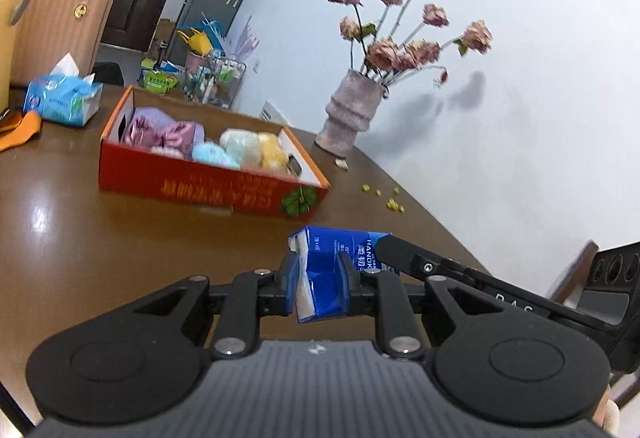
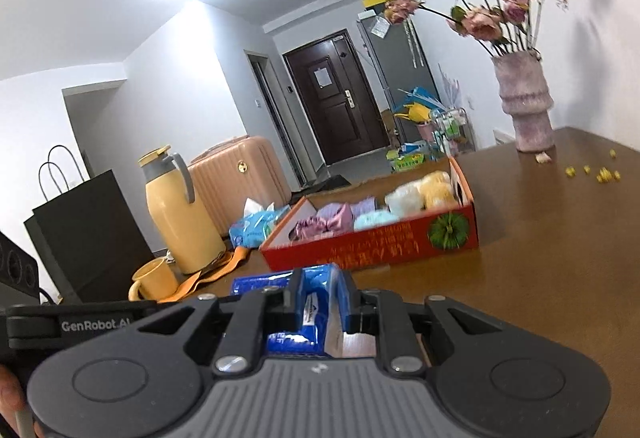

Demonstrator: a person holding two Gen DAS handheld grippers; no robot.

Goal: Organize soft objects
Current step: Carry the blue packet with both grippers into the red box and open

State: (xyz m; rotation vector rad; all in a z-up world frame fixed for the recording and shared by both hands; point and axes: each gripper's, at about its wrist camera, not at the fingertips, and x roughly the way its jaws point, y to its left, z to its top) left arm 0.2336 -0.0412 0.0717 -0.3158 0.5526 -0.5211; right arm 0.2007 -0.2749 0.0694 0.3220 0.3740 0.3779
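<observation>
A blue tissue pack (image 1: 334,254) hangs above the brown table (image 1: 80,238), gripped at both ends. My left gripper (image 1: 320,272) is shut on its near end, where the wrapper is creased and white tissue shows. My right gripper (image 2: 320,292) is shut on the other end of the pack (image 2: 260,283); one of its black fingers (image 1: 400,254) reaches in from the right in the left wrist view. Beyond stands a red cardboard box (image 1: 208,186) holding purple fabric bows and pale blue, white and yellow fluffy balls; the right wrist view shows the box (image 2: 372,244) too.
A pink vase of dried roses (image 1: 352,110) stands near the wall, with yellow crumbs (image 1: 394,203) beside it. A light blue tissue pack (image 1: 62,98), a yellow thermos (image 2: 180,214), a yellow cup (image 2: 154,278), a black paper bag (image 2: 88,234) and a pink suitcase (image 2: 240,174) lie to the left.
</observation>
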